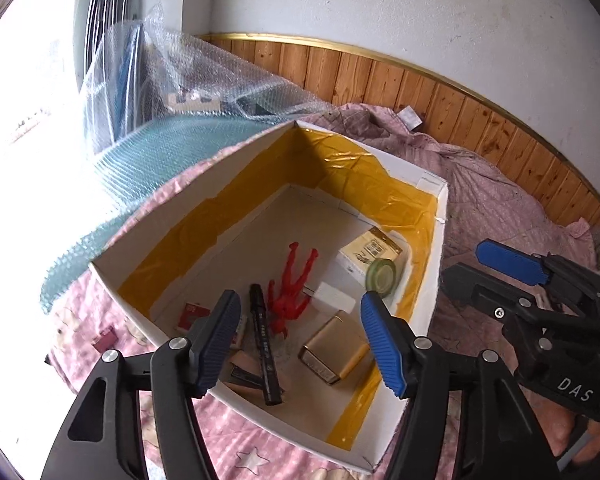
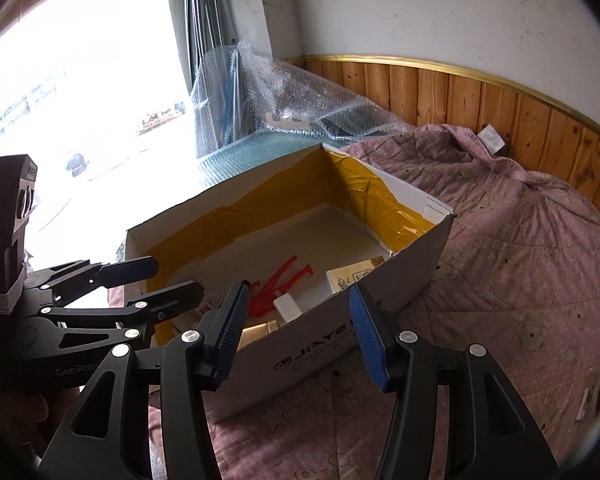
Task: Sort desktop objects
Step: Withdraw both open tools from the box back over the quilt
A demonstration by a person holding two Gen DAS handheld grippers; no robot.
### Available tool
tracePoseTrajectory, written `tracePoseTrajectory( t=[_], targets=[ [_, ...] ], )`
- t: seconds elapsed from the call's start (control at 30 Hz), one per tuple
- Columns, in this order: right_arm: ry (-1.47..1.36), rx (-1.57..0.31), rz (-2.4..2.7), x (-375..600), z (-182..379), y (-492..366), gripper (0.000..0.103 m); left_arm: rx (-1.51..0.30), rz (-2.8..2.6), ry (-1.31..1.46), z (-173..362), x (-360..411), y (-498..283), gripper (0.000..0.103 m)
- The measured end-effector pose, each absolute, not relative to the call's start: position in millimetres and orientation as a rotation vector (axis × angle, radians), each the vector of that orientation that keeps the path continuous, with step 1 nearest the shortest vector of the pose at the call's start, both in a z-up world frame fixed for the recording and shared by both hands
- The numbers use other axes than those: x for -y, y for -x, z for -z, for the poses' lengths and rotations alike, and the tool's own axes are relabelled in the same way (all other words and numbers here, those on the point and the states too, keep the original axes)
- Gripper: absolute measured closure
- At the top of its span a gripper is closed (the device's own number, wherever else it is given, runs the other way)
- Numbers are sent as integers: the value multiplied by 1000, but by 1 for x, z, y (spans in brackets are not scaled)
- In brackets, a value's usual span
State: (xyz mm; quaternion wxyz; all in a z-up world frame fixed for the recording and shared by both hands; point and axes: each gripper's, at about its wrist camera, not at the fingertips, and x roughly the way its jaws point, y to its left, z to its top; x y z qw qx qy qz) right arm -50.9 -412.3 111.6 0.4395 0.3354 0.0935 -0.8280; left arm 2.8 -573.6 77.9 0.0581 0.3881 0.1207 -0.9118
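Both grippers hung empty, jaws wide: left gripper (image 1: 300, 336) over the cardboard box (image 1: 148, 216), right gripper (image 2: 296, 332) outside its printed wall. Only the left view showed the black marker (image 1: 265, 348) and tape roll (image 1: 381, 276) (red figurine (image 1: 290, 292) appeared in both).

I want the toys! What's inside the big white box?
Inside the white cardboard box: red plastic figure, black marker, gold tin, tape roll, white boxes. The left gripper covers some.
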Motion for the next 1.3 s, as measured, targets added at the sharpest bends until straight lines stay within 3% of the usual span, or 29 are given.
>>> tracePoseTrajectory(
  t=[0.37,0.67,1.3],
  targets=[
    [-829,-183,2076,388,-110,53,46,-368,2839,-1100,-101,563,-11,38],
    [-890,-71,2188,299,-94,63,46,-229,3066,-1091,-121,470,-12,38],
    [-1108,141,2486,76,-36,114,46,-91,3205,-1485,-50,250,55,38]
  ],
)
